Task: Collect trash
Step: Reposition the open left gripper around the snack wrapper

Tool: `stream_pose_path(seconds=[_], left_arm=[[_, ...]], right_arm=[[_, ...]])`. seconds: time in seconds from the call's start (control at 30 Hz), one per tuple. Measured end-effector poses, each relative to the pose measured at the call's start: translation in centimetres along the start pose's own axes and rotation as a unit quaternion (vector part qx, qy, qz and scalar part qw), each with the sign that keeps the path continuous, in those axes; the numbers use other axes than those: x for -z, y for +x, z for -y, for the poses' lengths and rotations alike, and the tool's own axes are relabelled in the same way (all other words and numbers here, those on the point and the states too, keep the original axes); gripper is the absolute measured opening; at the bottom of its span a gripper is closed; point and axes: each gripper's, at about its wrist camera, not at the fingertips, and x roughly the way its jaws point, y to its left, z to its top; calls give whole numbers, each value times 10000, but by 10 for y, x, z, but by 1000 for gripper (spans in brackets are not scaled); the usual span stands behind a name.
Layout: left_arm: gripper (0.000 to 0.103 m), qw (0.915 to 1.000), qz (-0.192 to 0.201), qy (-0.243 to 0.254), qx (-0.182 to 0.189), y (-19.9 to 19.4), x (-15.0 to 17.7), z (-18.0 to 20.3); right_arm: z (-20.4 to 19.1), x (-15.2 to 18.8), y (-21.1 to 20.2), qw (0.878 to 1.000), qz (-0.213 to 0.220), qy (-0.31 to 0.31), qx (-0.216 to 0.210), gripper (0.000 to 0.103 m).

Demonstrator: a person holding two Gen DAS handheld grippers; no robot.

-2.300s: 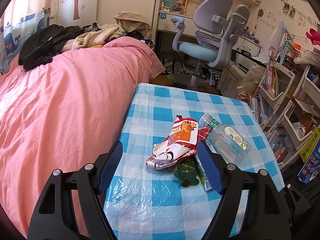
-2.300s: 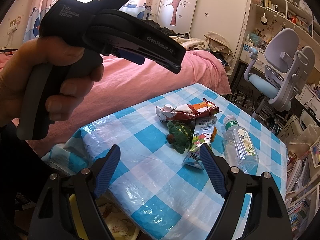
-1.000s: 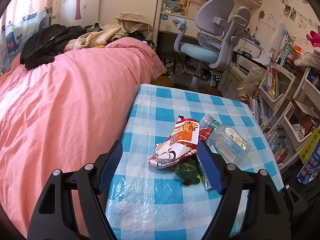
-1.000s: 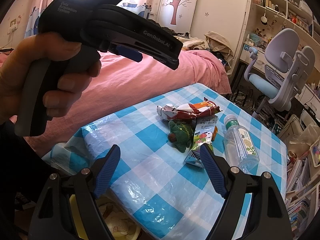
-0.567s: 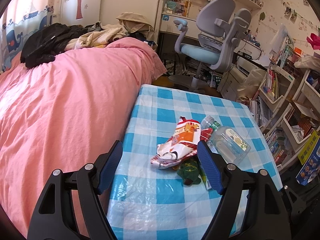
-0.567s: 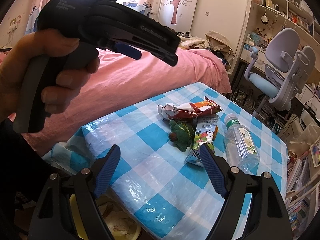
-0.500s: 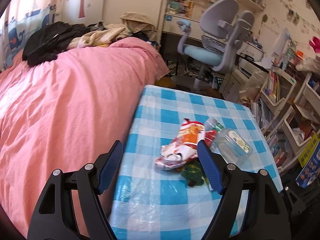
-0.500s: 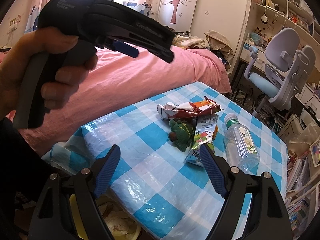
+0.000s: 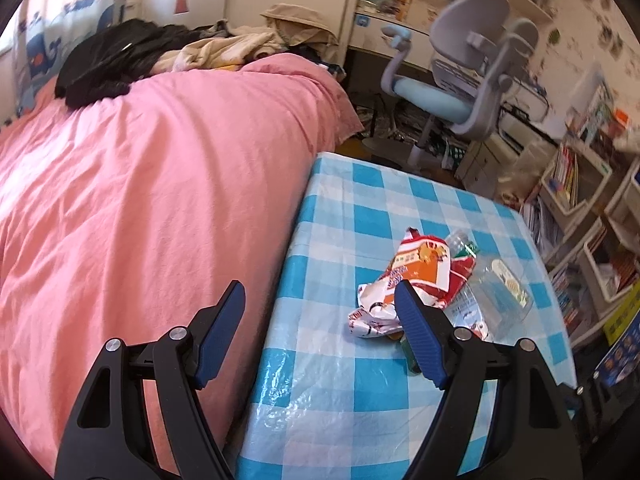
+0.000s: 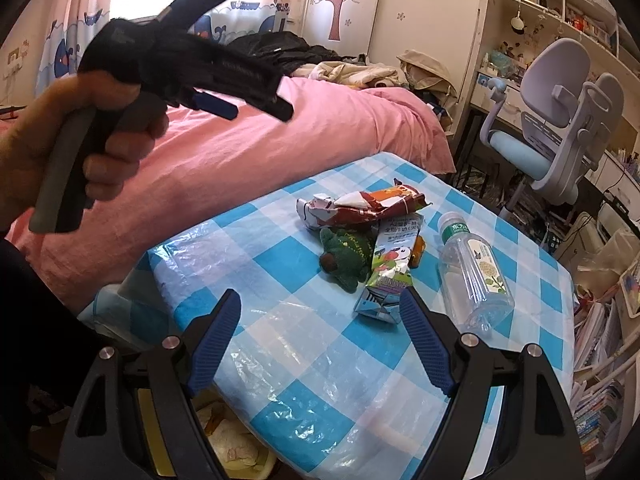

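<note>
On my left I see the pink bed cover [image 9: 160, 184] filling the space beyond my left gripper [image 9: 320, 300], whose blue pads stand spread wide with nothing between them. Its left finger [image 9: 220, 328] hangs over the bed's edge, its right finger [image 9: 416, 336] over the checked table [image 9: 340, 400]. Just past that right fingertip lies the crumpled red and white snack bag [image 9: 404, 280], partly hidden behind the pad. To the right of the bag, touching it, lies the clear plastic bottle [image 9: 500, 292] on its side. This view is blurred, so I cannot read finer detail.

From my right gripper [image 10: 320, 308] I see my left hand [image 10: 80, 152] up and to the left, closed round the handle of the other tool, well above the table. My right gripper's pads are also spread apart and grip nothing; they hover over the near corner of the table. Ahead, between the fingertips and beyond them, sits the trash: the snack bag [image 10: 360, 208] farthest, a small green plush toy [image 10: 344, 256] just in front of it, a flattened drink carton [image 10: 388, 268] touching the toy's right side and ending near my right finger [image 10: 424, 336], and the bottle [image 10: 472, 268] further right, apart from the carton. Below my left finger [image 10: 212, 340], under the table edge, a yellow-rimmed bin [image 10: 224, 440] shows, with pale scraps inside.
</note>
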Motion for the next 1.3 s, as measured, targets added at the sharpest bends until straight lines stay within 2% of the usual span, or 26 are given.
stream_pose_path(seconds=[0.5, 0.67, 0.87, 1.0, 1.3], left_arm=[[73, 9998, -7, 207, -53, 6, 2, 8], [73, 9993, -91, 350, 102, 11, 3, 14], [77, 9942, -385, 910, 423, 25, 10, 30], [77, 9875, -436, 1494, 243, 38, 20, 52], [77, 9785, -490, 2002, 75, 68, 23, 87]], right_arm=[[3, -4, 9, 10000, -11, 37, 11, 78], [9, -6, 12, 9999, -27, 137, 101, 78], [29, -7, 19, 9982, -124, 507, 286, 78], [39, -8, 24, 9970, -194, 646, 368, 78], [49, -8, 39, 9968, -339, 673, 265, 78]])
